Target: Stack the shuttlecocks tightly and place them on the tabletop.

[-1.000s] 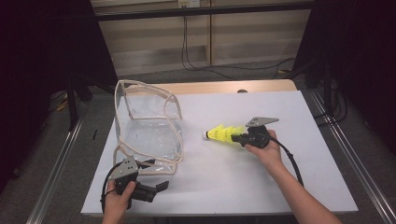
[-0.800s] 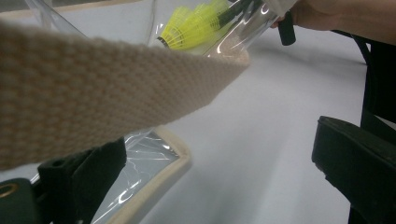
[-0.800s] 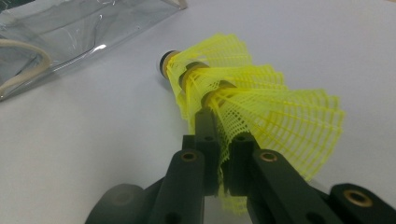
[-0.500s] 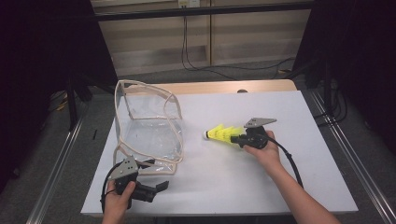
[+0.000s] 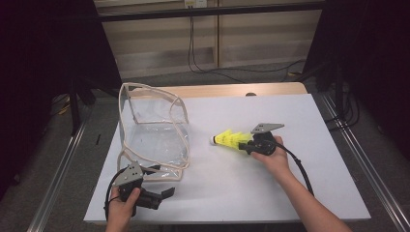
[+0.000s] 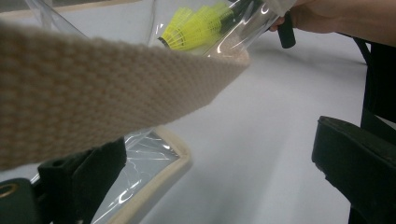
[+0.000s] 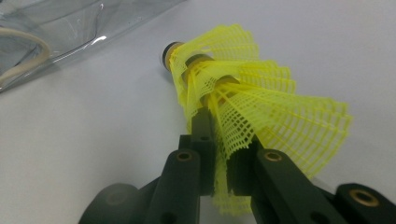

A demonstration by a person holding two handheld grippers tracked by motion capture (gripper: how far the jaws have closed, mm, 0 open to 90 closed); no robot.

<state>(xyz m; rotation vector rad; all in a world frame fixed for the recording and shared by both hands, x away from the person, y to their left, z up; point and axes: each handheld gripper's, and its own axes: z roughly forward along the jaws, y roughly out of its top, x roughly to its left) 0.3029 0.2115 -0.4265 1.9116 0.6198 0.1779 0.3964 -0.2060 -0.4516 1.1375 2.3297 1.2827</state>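
High view | right gripper jaws clamp shuttlecocks, bag at 9 o'clock | left gripper jaws wide | risk: thin skirt grip slips.

Both grippers black, two-jaw: left gripper, right gripper. Each has grey three-cornered top plate, black trailing cable. Brass-coloured pivot bushings on jaw links. Forearms bare, no sleeves.
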